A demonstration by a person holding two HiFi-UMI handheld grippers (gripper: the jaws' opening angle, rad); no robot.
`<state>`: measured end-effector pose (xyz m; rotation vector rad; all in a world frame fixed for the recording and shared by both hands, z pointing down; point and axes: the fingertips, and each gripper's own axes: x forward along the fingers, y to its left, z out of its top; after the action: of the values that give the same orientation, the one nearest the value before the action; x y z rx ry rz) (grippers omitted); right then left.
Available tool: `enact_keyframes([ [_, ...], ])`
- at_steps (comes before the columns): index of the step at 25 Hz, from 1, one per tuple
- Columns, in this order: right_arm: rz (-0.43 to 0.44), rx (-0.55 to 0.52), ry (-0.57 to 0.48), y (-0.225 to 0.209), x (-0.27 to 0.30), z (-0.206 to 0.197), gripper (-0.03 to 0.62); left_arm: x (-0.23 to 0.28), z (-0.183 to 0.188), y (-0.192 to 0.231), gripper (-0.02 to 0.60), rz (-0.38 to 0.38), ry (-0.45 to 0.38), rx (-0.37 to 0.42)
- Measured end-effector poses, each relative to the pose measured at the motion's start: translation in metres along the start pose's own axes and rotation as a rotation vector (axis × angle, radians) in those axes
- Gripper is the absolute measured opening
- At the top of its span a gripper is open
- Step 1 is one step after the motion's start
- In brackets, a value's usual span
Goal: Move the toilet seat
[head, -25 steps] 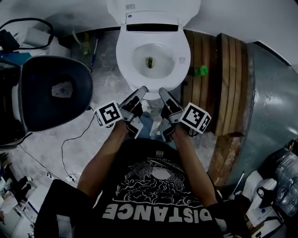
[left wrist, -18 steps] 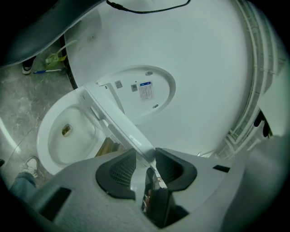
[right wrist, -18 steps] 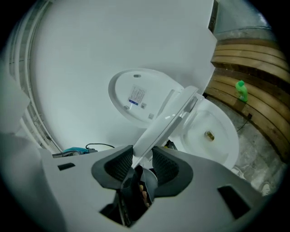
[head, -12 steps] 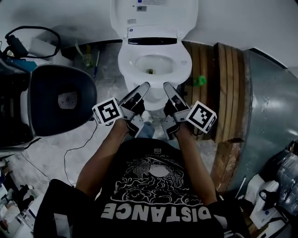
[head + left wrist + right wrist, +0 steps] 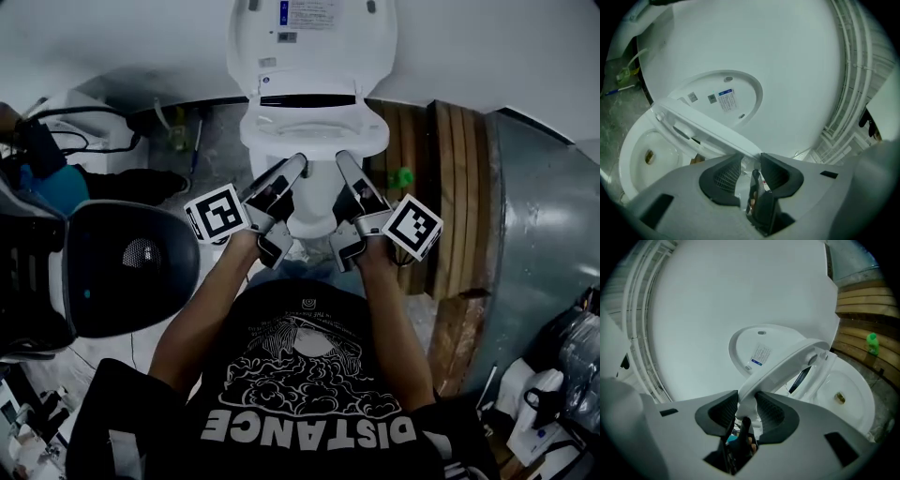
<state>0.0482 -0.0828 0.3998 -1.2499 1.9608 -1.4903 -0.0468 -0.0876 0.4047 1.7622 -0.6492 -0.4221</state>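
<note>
Left gripper (image 5: 298, 162) is pinching the front rim of the toilet seat (image 5: 701, 125) between narrow jaws. The right gripper (image 5: 341, 157) is gripping the same rim just beside it, its jaws having just been closing a little tighter on it. The seat is sitting half raised, tilting between the bowl (image 5: 855, 380) and the upright lid (image 5: 314, 37). Judgement: both hands should be rising together along the hinge arc, staying level with each other, then easing off before the seat meets the lid.

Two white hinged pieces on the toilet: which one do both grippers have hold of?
The seat ring, half raised and tilted, its front edge pinched by the left gripper and right gripper. The lid stands upright behind, sticker showing, untouched.
</note>
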Motion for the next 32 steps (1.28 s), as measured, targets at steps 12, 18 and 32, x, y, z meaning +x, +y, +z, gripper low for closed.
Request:
enact_keyframes([
  [12, 0.147, -0.114, -0.023, 0.046, 0.038, 0.041, 0.135, 0.029, 0.048, -0.026, 0.144, -0.012, -0.055, 0.135],
  [18, 0.238, -0.190, -0.005, 0.069, 0.053, 0.058, 0.126, 0.041, 0.067, -0.036, 0.137, 0.022, -0.091, 0.241],
  [32, 0.214, -0.225, 0.058, 0.065, 0.098, 0.095, 0.064, 0.086, 0.111, -0.033, 0.098, 0.104, -0.144, 0.321],
])
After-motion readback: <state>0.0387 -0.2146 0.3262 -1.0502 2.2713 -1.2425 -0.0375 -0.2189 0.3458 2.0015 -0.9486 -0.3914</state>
